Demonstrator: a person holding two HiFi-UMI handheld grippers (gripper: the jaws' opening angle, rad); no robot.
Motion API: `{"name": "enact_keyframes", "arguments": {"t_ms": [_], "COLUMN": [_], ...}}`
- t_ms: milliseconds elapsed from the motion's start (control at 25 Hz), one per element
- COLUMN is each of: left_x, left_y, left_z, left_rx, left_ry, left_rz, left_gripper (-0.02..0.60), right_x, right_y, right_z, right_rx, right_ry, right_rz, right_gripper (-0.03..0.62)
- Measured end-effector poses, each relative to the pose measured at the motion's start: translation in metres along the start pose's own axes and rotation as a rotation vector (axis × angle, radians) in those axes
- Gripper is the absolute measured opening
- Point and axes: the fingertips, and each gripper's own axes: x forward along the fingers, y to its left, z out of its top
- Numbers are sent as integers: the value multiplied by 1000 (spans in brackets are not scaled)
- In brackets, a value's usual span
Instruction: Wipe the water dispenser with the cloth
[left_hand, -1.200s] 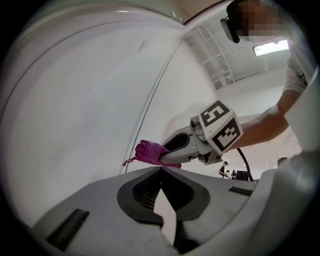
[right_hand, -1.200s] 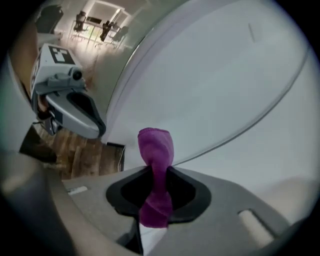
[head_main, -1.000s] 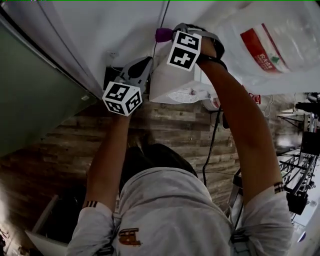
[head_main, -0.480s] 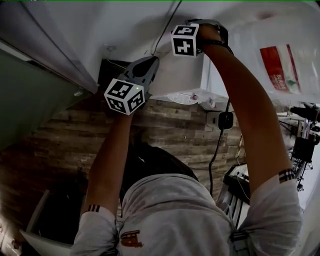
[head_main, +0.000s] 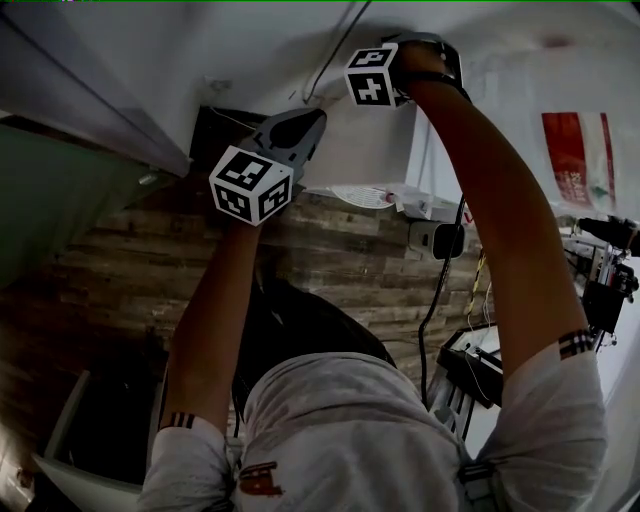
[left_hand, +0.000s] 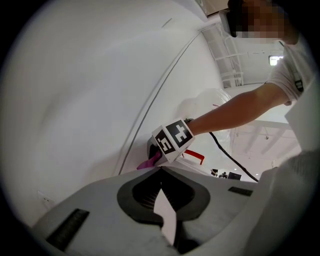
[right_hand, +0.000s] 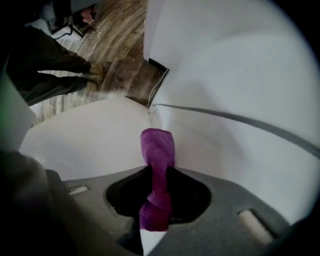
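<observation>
Lengthwise in fingers of right gripper (right_hand: 159, 175), purple cloth (right_hand: 157, 145), tip toward water dispenser (head_main: 365, 150)

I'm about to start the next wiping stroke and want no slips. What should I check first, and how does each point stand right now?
1. Cloth clamped in the right hand-held gripper: ok.
2. Left hand-held gripper empty, jaws together: ok.
3. Cloth tip touching the water dispenser: cannot tell.
4. Cable on the wall apart from the cloth: ok.
</observation>
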Motion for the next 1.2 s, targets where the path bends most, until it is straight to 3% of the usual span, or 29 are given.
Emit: {"name": "enact_keyframes", "arguments": {"t_ms": [520,1200], "left_x": [-21,-63], "left_y": [8,8], "left_z": [-24,-50], "left_rx": [-30,-53], "left_ry": [-17,7], "left_rz": [37,70], "left_gripper": [-2,-2], "right_x": [5,-47], "right_y": [39,160], "right_z": [13,64], "right_rx": [-174,-252], "right_ry": [126,66], "right_rz": [143,336], "right_gripper": [89,89]}}
